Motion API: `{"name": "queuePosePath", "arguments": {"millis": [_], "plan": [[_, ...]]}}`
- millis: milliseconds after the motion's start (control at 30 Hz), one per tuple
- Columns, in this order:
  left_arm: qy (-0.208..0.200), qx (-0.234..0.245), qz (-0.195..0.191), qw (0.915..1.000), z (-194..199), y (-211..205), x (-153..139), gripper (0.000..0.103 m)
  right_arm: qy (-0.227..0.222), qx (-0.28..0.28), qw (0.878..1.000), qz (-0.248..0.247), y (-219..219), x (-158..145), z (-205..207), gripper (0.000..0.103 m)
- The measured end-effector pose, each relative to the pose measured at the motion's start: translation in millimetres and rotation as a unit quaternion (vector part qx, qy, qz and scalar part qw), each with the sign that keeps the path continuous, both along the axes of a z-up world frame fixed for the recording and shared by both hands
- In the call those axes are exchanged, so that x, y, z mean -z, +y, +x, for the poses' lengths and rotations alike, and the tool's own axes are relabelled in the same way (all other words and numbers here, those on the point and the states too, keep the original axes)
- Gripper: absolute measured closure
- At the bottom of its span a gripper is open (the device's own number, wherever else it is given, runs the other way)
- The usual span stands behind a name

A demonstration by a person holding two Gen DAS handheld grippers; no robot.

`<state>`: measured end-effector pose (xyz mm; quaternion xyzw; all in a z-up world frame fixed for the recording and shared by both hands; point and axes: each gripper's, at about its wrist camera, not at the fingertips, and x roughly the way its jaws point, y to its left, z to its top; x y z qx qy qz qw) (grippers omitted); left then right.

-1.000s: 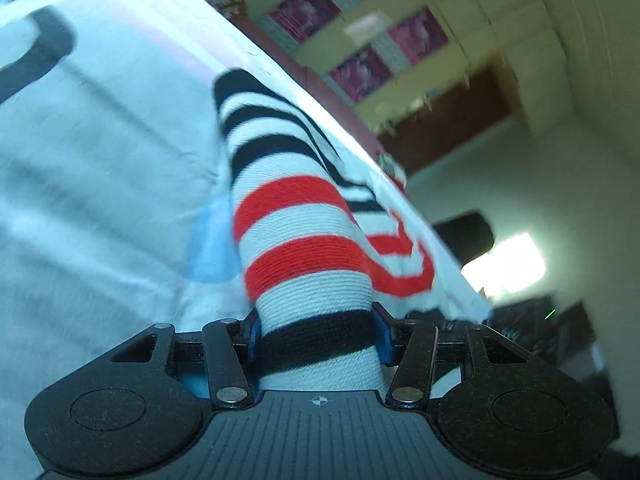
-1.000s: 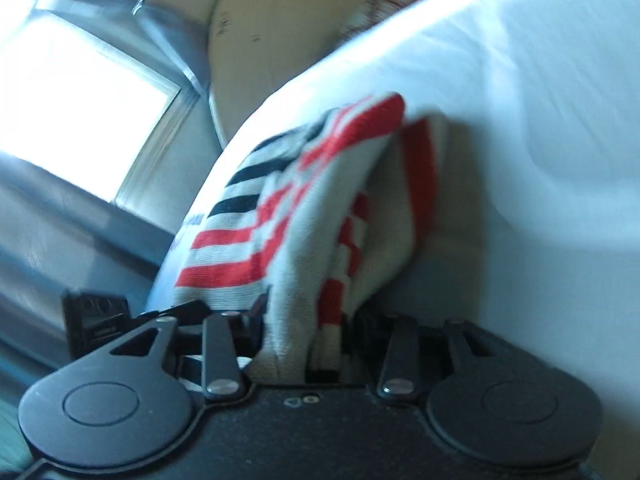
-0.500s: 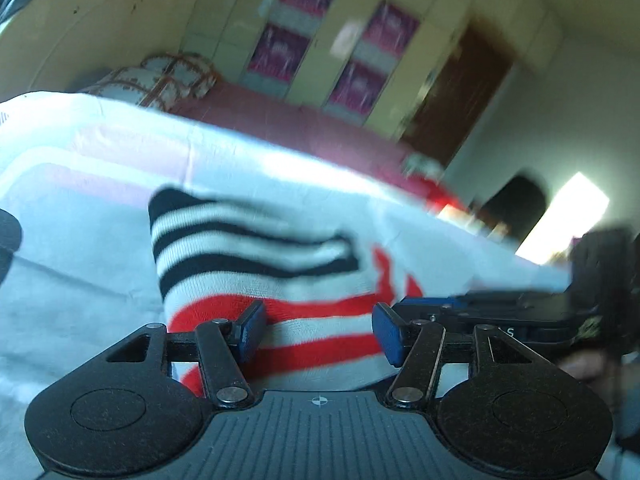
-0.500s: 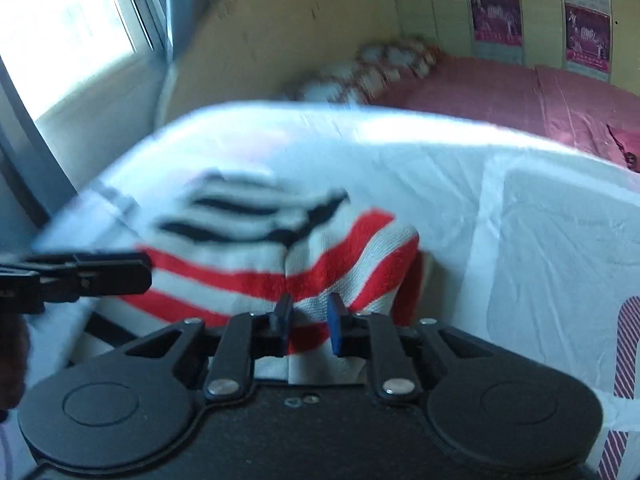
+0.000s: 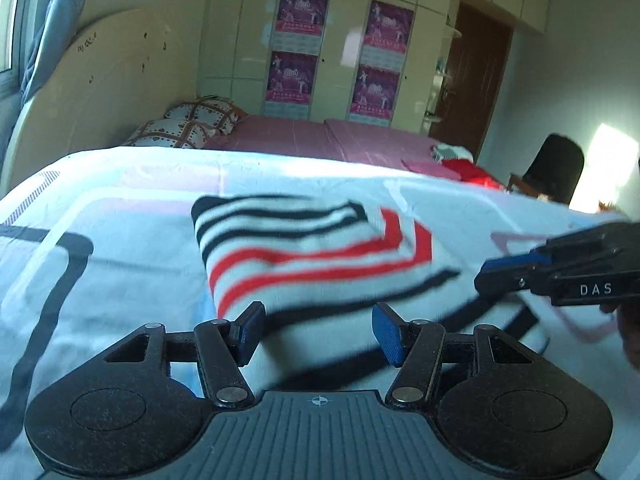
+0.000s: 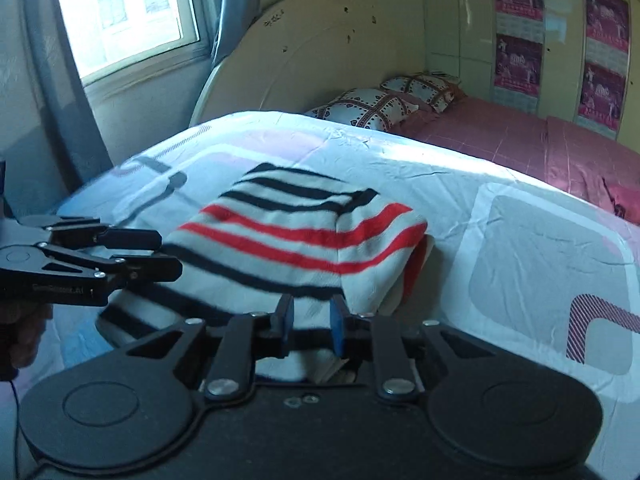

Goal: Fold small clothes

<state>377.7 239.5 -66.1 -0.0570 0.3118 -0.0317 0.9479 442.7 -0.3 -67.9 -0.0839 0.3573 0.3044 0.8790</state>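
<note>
A folded white sweater with black and red stripes (image 5: 316,252) lies on the patterned white sheet (image 5: 120,216); it also shows in the right wrist view (image 6: 296,236). My left gripper (image 5: 318,332) is open and empty, just in front of the sweater's near edge. My right gripper (image 6: 311,322) has its jaws a narrow gap apart at the sweater's near edge, with nothing between them. The right gripper shows in the left wrist view (image 5: 560,276) at the sweater's right side. The left gripper shows in the right wrist view (image 6: 100,256) at its left side.
The sheet covers the near part of a bed. Behind it lie a pink bedspread (image 5: 320,136), patterned pillows (image 6: 384,104) and a curved headboard (image 6: 320,48). Red clothes (image 5: 468,168) lie at the far right. A black chair (image 5: 556,168) and a window (image 6: 124,12) flank the bed.
Both grippers let go of the sweater and pulled back from it. The sweater went from hanging in the jaws to lying folded flat on the sheet.
</note>
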Motion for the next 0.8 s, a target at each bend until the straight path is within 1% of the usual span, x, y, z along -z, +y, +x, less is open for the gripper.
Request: {"name": "queuePosePath", "arguments": {"millis": [33, 67, 100, 133, 200, 300, 367, 433, 533, 567, 600, 633, 667, 700, 733, 800], "plan": [[0.002, 0.0, 0.008, 1.0, -3.2, -2.5, 2.1, 0.044, 0.005, 0.007, 1.0, -0.017, 2.4, 7.3, 2.4, 0.094], [0.002, 0.0, 0.021, 0.9998, -5.9, -4.9, 4.0, 0.044, 0.016, 0.019, 0.999, -0.03, 3.1, 16.8, 7.2, 0.096], [0.0, -0.001, 0.026, 0.9997, -9.9, -7.2, 4.7, 0.044, 0.02, 0.028, 0.999, -0.025, 0.1, 23.2, 9.9, 0.099], [-0.001, -0.002, 0.024, 0.9997, -13.4, -7.0, 4.5, 0.044, 0.021, 0.035, 0.999, -0.019, -2.9, 26.5, 11.3, 0.1], [-0.002, -0.004, 0.035, 0.9994, -14.2, -9.5, 7.8, 0.044, 0.025, 0.042, 0.999, -0.012, -4.1, 27.5, 13.2, 0.1], [-0.004, -0.01, 0.05, 0.9987, -19.5, -11.4, 14.0, 0.044, 0.02, 0.041, 0.999, -0.016, -3.5, 31.2, 11.5, 0.1], [-0.008, -0.022, 0.047, 0.9986, -20.9, -12.4, 17.2, 0.044, 0.012, 0.045, 0.999, -0.01, -4.1, 35.4, 10.0, 0.1], [-0.012, -0.026, 0.066, 0.9974, -19.0, -18.8, 19.5, 0.04, 0.002, 0.051, 0.999, -0.012, -1.8, 38.5, 8.2, 0.1], [-0.013, -0.036, 0.073, 0.9966, -16.0, -23.2, 21.0, 0.032, 0.001, 0.063, 0.998, -0.009, 1.7, 39.4, 10.0, 0.1], [-0.009, -0.038, 0.076, 0.9964, -15.6, -23.4, 18.4, 0.032, 0.006, 0.066, 0.998, -0.003, 0.6, 36.9, 11.0, 0.099], [-0.002, -0.043, 0.073, 0.9964, -17.4, -22.4, 12.0, 0.032, 0.013, 0.066, 0.998, 0.011, -3.2, 31.4, 10.2, 0.096], [-0.002, -0.048, 0.068, 0.9966, -23.2, -20.9, 2.1, 0.032, 0.016, 0.069, 0.997, 0.031, -10.0, 22.9, 5.3, 0.077], [-0.016, -0.052, 0.062, 0.9966, -35.0, -20.0, -9.6, 0.031, 0.011, 0.069, 0.996, 0.051, -18.1, 12.2, -4.4, 0.061], [-0.034, -0.058, 0.057, 0.9961, -49.1, -20.5, -22.1, 0.021, -0.003, 0.074, 0.995, 0.063, -26.1, 1.4, -17.4, 0.031], [-0.05, -0.067, 0.058, 0.9948, -64.5, -22.5, -36.1, 0.001, -0.023, 0.076, 0.994, 0.07, -34.1, -9.5, -32.5, 0.014], [-0.084, -0.084, 0.065, 0.9908, -99.9, -30.9, -64.0, 0.0, -0.043, 0.07, 0.993, 0.086, -50.6, -31.7, -64.1, 0.013]]}}
